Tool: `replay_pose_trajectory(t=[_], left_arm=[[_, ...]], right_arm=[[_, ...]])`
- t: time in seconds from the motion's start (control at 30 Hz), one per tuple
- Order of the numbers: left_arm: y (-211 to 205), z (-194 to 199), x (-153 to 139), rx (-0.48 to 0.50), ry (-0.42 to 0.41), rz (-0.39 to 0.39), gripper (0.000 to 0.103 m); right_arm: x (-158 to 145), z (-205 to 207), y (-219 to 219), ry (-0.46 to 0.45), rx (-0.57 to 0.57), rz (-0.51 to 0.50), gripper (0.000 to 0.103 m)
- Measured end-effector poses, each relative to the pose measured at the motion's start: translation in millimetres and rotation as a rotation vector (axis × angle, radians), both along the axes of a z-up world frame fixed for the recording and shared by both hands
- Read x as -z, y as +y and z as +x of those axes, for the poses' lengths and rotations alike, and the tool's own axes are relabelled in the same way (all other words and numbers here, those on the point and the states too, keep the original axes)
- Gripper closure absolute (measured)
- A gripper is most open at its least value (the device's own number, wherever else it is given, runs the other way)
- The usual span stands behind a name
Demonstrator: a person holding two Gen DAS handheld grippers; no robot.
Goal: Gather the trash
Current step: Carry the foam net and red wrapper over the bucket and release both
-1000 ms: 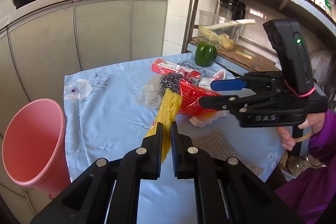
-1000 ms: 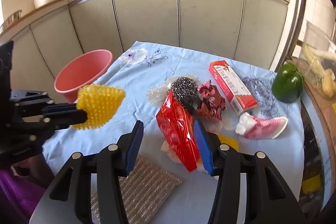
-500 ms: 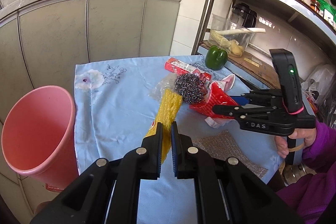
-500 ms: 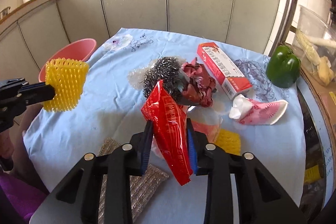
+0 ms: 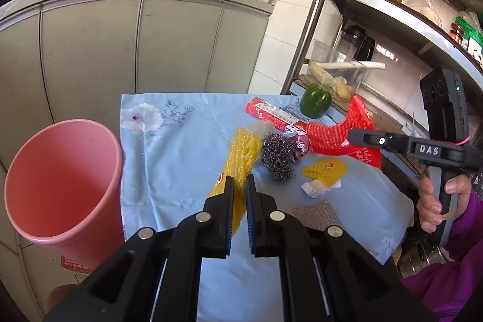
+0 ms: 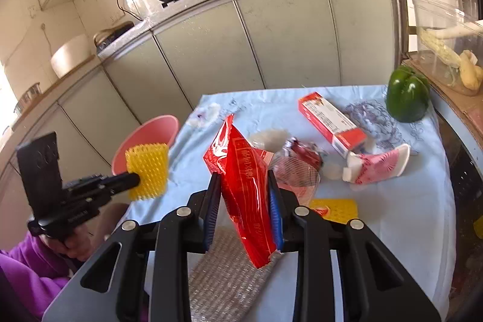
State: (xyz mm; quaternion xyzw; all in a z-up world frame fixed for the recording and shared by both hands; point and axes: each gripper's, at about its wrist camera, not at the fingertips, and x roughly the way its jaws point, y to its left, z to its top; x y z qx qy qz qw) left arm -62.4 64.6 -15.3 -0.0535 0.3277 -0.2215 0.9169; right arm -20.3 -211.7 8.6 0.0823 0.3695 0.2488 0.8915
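Kitchen table (image 5: 187, 147), 2 claws raised, gripping wrappers

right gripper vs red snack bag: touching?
Touching. Right wrist view: the right gripper has both jaws clamped on the red snack bag, lifted off the table.

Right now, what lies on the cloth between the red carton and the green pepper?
Only bare cloth with a printed grey flower lies between red carton and green pepper, in the right wrist view.

I'm seeing both claws, left claw (image 5: 239, 195) and right claw (image 6: 244, 195), wearing matte black frames with silver screws and blue finger pads; "DAS" lettering, a green LED, purple sleeves and bare hands are showing.
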Motion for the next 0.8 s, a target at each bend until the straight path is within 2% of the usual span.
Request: replay_pose_trajectory(t=[0.3, 0.53, 0.8], left_arm=[[35.5, -2.9, -6.6, -0.102, -0.009, -0.067, 0.096], [81.3, -8.0, -11.4, -0.261, -0.024, -0.073, 0.096], [138.8, -17.5, -12.6, -0.444, -0.033, -0.089, 0.096]], right_arm=[[-21.7, 10.2, 46.2, -0.057, -0.088, 0.007, 0.073], [-30.1, 25.4, 102.6, -0.088, -0.205, -0.008, 0.073], [-37.8, 49.9, 182.2, -0.083, -0.333, 0.039, 0.073]])
